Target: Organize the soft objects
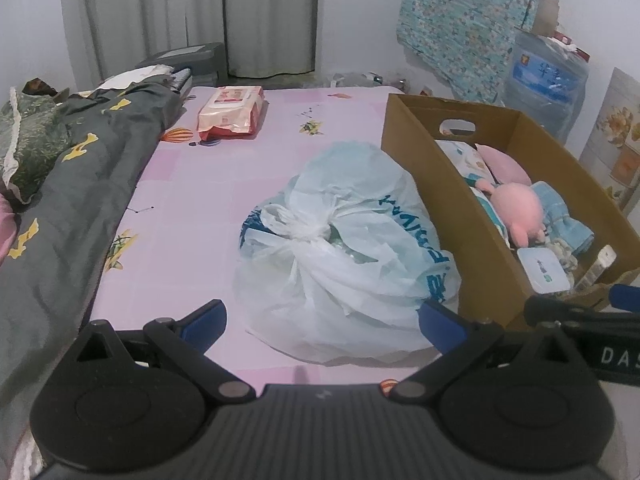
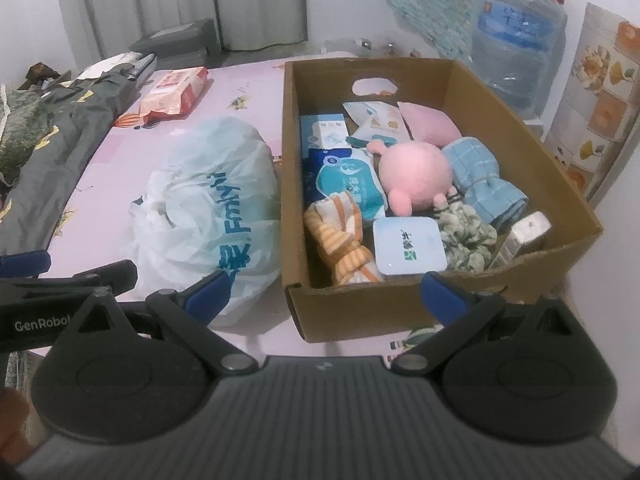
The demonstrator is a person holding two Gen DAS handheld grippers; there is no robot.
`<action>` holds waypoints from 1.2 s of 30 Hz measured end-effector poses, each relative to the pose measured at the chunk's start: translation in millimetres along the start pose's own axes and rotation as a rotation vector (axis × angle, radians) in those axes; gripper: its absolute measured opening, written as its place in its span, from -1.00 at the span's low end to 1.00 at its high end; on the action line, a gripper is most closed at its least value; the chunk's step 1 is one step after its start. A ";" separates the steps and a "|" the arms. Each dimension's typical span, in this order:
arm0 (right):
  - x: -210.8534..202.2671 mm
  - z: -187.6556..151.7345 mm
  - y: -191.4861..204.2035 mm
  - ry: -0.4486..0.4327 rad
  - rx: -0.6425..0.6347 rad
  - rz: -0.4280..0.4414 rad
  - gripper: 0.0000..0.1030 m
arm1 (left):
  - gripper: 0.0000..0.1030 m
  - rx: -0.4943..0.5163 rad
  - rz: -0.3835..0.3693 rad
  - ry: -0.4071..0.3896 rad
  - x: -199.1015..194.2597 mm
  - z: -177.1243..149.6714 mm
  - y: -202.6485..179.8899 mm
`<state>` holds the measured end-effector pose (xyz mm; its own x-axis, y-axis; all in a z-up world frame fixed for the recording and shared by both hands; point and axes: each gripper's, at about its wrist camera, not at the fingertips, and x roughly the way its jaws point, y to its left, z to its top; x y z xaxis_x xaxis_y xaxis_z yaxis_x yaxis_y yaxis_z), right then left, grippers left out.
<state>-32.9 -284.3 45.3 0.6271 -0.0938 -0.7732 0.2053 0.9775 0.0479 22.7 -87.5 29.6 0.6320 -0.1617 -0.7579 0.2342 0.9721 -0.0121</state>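
Observation:
A tied white plastic bag (image 1: 344,248) (image 2: 208,200) with blue lettering lies on the pink bed sheet (image 1: 192,184), touching the left side of a cardboard box (image 1: 452,208) (image 2: 400,312). The box holds a pink plush toy (image 2: 416,172) (image 1: 516,208), a blue towel (image 2: 480,176), an orange striped cloth (image 2: 344,240), wipe packs and a small white tin (image 2: 408,250). My left gripper (image 1: 322,320) is open just short of the bag, empty. Over the near wall of the box my right gripper (image 2: 324,296) is open and empty.
A red and white wipes pack (image 1: 230,110) (image 2: 176,92) lies at the far end of the bed. A dark grey quilt (image 1: 76,184) is bunched along the left edge. A water jug (image 2: 516,40) and a hanging patterned cloth (image 1: 464,16) stand beyond the box.

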 end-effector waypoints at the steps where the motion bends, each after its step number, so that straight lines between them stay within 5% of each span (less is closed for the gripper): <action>1: -0.3 -0.8 -0.7 0.002 0.002 -0.002 0.98 | 1.00 0.002 -0.003 0.003 0.3 -0.5 -1.0; 36: 2.7 -12.6 -19.2 0.057 0.033 -0.036 0.98 | 0.99 0.012 -0.039 0.049 7.3 -6.2 -16.8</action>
<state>-44.6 -301.0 34.3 0.5752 -0.1170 -0.8096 0.2521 0.9669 0.0394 18.8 -104.0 20.2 0.5852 -0.1909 -0.7881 0.2672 0.9630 -0.0349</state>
